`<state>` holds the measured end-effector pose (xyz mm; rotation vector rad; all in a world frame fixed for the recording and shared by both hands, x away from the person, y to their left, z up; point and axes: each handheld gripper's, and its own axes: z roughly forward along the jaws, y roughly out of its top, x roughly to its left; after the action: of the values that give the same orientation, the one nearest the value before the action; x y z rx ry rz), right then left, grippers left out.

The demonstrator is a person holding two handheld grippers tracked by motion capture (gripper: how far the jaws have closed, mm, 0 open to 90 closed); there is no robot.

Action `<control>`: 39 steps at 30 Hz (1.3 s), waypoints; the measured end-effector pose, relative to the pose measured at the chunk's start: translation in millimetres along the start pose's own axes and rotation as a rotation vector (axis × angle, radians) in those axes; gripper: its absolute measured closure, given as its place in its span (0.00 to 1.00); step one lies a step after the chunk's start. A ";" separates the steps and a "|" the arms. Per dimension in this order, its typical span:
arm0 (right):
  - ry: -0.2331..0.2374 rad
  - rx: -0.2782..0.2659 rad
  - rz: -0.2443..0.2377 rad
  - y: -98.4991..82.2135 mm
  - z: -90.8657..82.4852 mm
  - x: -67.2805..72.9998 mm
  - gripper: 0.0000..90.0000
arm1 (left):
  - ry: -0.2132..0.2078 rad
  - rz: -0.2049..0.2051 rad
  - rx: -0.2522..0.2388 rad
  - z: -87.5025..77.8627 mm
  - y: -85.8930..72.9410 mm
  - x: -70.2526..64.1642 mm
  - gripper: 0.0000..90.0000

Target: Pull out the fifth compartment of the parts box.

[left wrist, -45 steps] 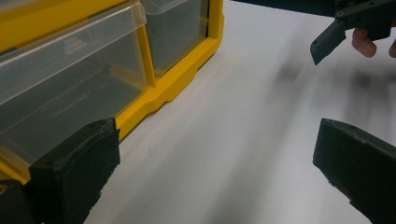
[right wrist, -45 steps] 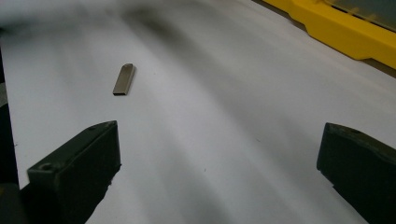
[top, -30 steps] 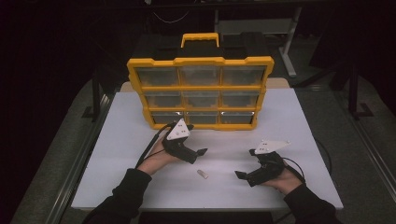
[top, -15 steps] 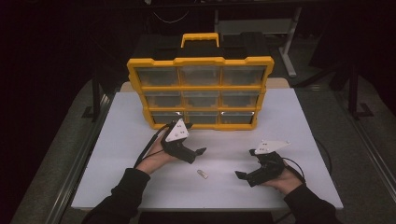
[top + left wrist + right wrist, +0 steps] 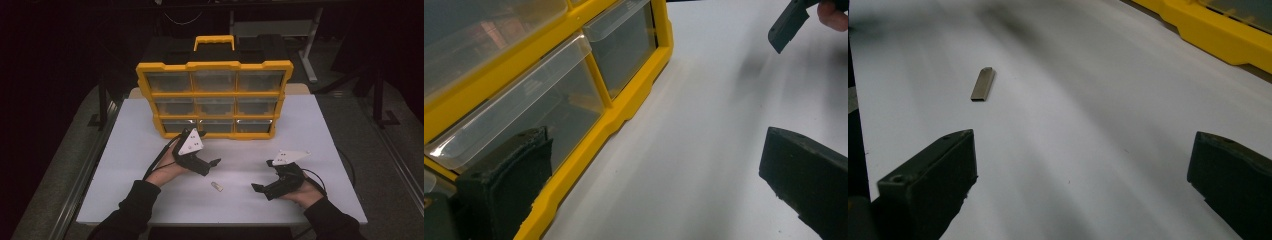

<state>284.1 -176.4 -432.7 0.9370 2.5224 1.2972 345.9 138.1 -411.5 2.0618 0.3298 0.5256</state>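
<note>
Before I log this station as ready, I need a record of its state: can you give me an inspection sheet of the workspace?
Surface: white table top, bare except for the items below.
Job's things: yellow drawer organizer standing upright at the far side, its clear drawers closed; small flat metal piece lying loose between the two grippers.
Clutter: nothing seen.
Grippers: left gripper open, near the organizer's bottom row, holding nothing; right gripper open, low over the table, holding nothing.
Cables: one trails from each gripper toward the person.
Surroundings: dark room, grey floor, table frame behind the organizer.
</note>
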 end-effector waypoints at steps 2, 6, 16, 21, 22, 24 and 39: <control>0.000 0.001 -0.001 0.0 0.1 0.2 0.00 | 0.003 0.010 0.002 0.1 0.0 -0.9 0.00; 0.001 -0.001 0.000 0.0 -0.2 0.1 0.00 | 0.010 0.032 0.010 0.3 0.2 -2.1 0.00; 0.002 -0.001 -0.002 0.0 -0.6 0.3 0.00 | 0.025 0.085 0.019 1.5 -0.1 -5.9 0.00; 0.002 -0.002 -0.001 0.0 -0.6 0.0 0.00 | 0.033 0.104 0.019 1.3 -0.1 -6.6 0.01; 0.001 -0.001 0.001 -0.1 -0.7 0.1 0.00 | 0.035 0.107 0.019 1.3 -0.1 -6.8 0.00; 0.001 -0.001 0.000 0.0 -0.7 0.2 0.00 | 0.038 0.114 0.020 1.0 0.0 -7.1 0.00; 0.003 0.000 -0.002 0.0 -0.4 0.4 0.00 | 0.075 0.173 0.021 0.8 0.3 -10.8 0.01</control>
<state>283.6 -176.5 -432.5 0.9331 2.5250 1.2997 336.9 132.8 -414.1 2.1056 0.2023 0.7074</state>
